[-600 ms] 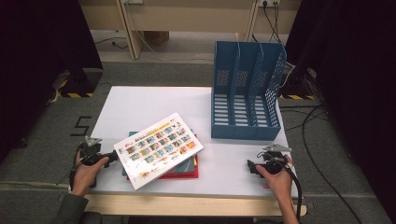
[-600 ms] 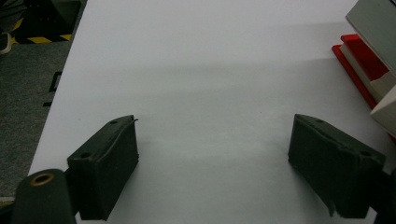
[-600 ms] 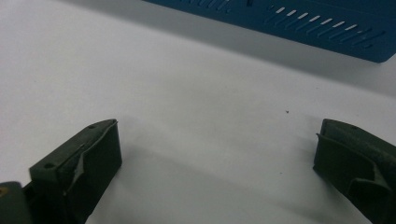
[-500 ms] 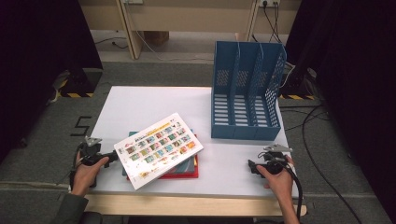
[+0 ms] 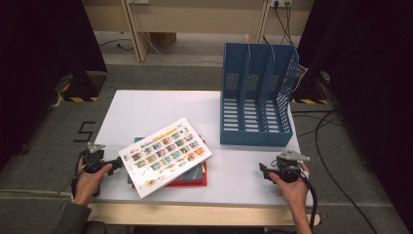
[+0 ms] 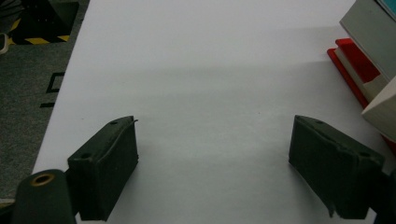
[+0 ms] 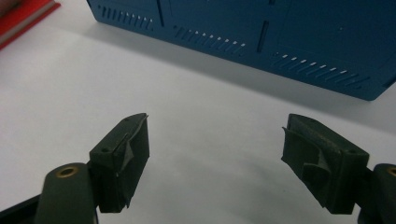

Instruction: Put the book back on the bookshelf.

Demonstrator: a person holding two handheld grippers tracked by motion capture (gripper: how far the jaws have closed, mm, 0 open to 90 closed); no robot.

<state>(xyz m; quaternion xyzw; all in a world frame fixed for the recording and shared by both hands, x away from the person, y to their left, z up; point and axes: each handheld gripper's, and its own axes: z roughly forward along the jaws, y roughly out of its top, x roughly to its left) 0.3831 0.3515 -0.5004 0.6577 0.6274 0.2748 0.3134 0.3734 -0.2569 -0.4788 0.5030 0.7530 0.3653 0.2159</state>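
Note:
A stack of books lies near the table's front edge: a white book with rows of small coloured pictures on top, a red book and a teal one beneath. My left gripper rests at the table's left front, just left of the stack, open and empty. In the left gripper view its jaws stand wide apart over bare table, with the red book's corner to the right. My right gripper sits at the right front, open and empty. A blue file rack stands behind it, its base close ahead in the right gripper view.
The white table has bare room behind the books and between the two grippers. A cable trails from the right gripper over the front edge. Grey floor with cables surrounds the table.

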